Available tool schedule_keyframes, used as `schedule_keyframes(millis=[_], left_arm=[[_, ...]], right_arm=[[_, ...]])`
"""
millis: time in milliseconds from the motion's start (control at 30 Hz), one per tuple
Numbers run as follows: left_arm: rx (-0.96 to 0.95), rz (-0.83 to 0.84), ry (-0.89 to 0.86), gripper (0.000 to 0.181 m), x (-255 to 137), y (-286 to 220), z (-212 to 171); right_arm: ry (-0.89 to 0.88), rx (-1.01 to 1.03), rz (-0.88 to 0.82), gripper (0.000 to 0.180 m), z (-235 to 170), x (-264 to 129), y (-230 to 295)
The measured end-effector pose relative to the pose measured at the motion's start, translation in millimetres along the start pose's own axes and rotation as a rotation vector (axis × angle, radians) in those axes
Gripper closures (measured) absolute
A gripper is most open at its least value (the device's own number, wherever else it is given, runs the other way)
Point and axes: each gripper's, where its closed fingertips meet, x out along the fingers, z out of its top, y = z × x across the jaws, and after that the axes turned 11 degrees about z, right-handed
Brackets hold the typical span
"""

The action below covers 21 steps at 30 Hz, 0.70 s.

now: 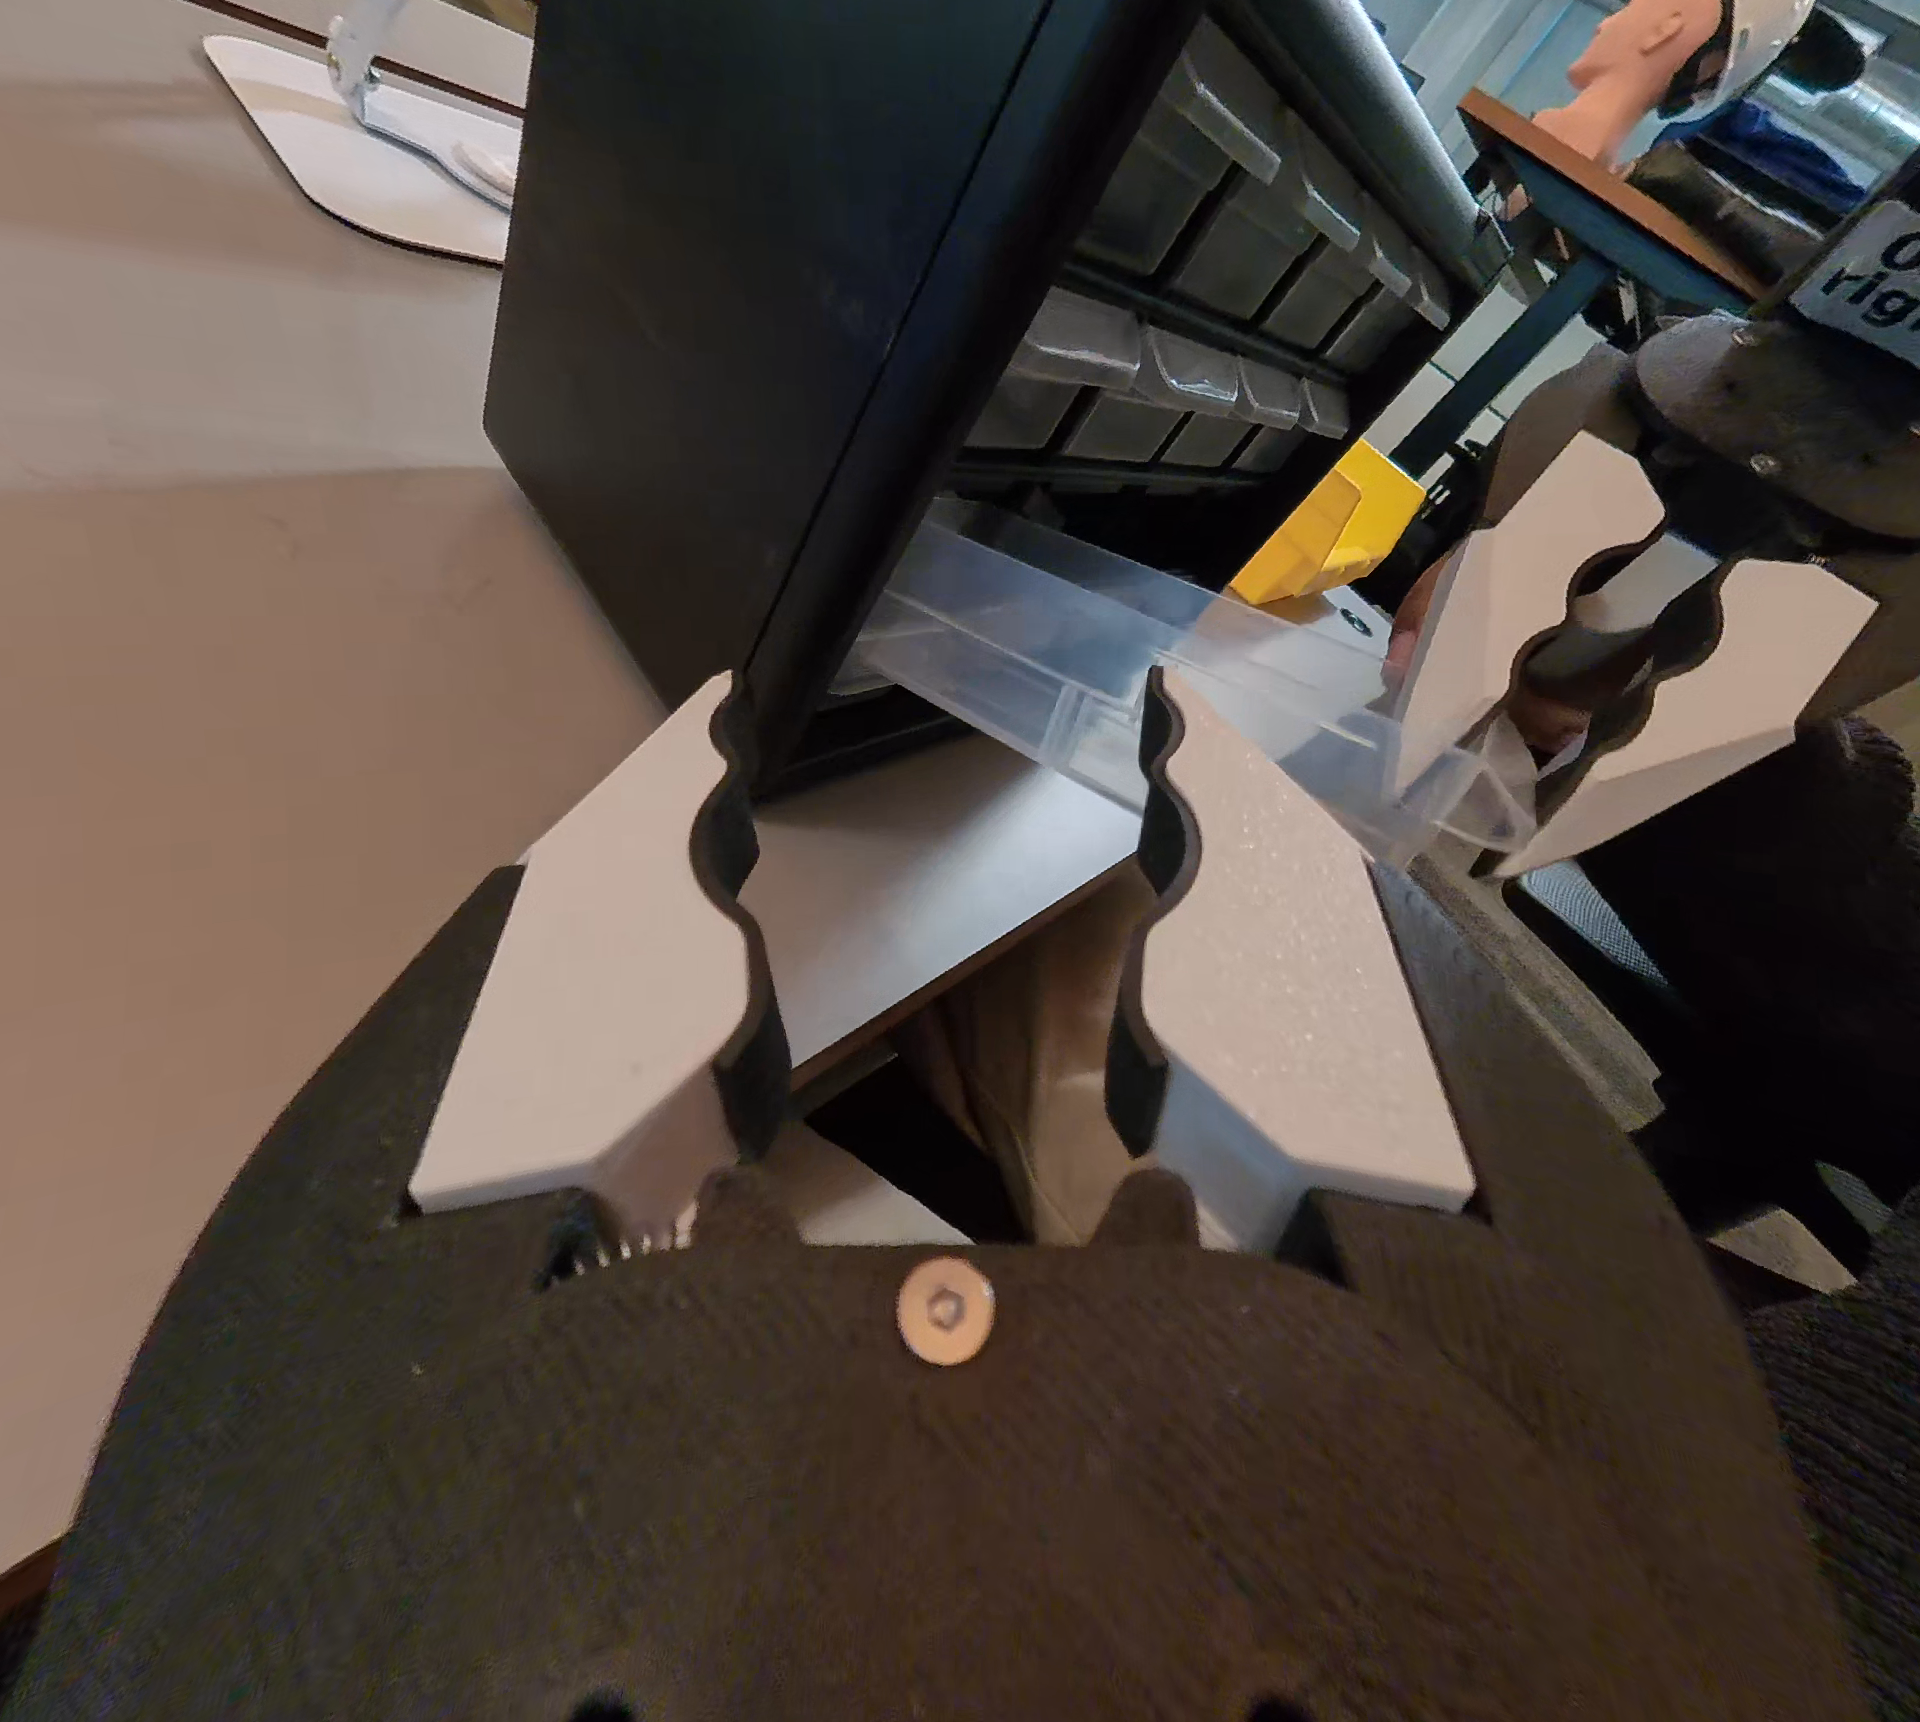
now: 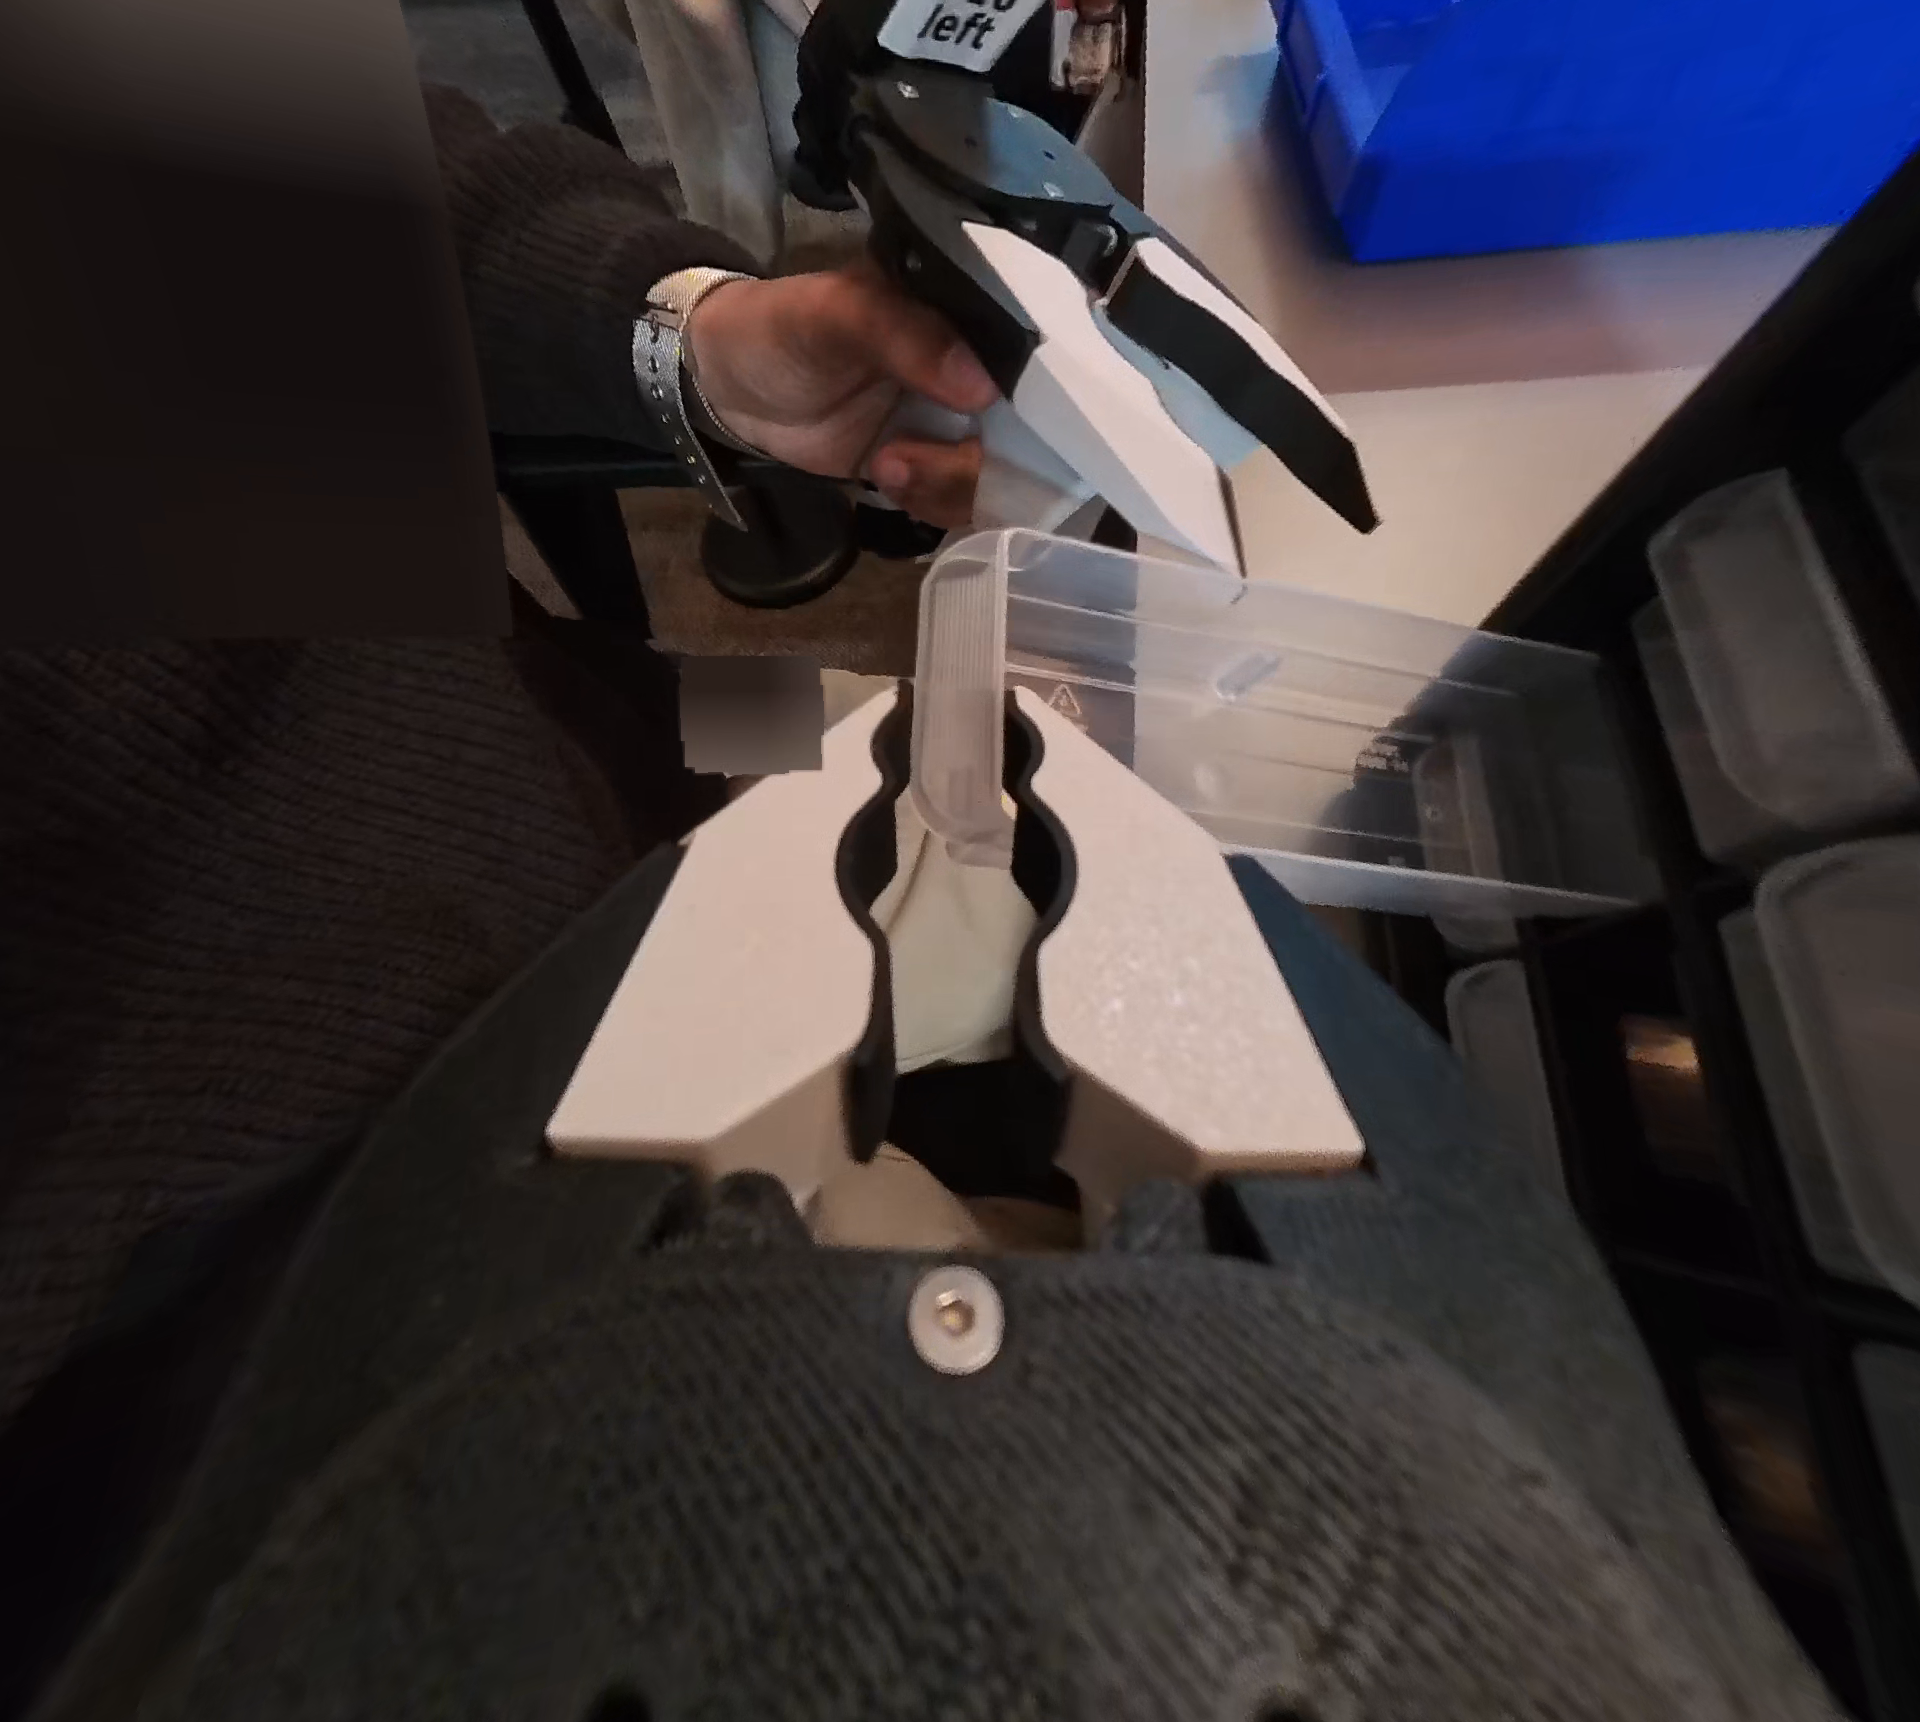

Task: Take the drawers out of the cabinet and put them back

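right gripper (image 2: 951, 737) clamps clear drawer (image 2: 1247, 706) handle | left gripper (image 1: 940, 737) gaping, empty

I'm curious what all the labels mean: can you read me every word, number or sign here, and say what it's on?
I won't quote writing; here is where it stands.
White tag on the left tool: short print, legible.
Grey tag on the right tool: cut off by the frame edge.
Clear drawer side: small moulded marks, too small to read.

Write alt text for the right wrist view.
The right claw grips the handle of a clear drawer partly pulled from a black cabinet. The left claw, held in a hand, hovers open above it.
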Motion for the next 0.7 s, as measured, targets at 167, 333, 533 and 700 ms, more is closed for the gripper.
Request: schedule_keyframes(millis=[167,333,533,700], left_arm=[[-0.008,-0.002,-0.005,0.109,-1,1,1],[-0.001,-0.013,-0.007,0.108,-1,-2,1],[-0.009,-0.018,-0.012,0.109,-2,-2,2],[-0.004,-0.012,-0.007,0.109,-1,-1,1]], right_arm=[[0.078,-0.022,-0.034,0.165,-10,12,1],[0.099,-0.058,-0.099,0.165,-8,7,2],[0.124,-0.074,-0.142,0.165,-15,7,-8],[0.17,-0.119,-0.217,0.166,-26,11,-23]])
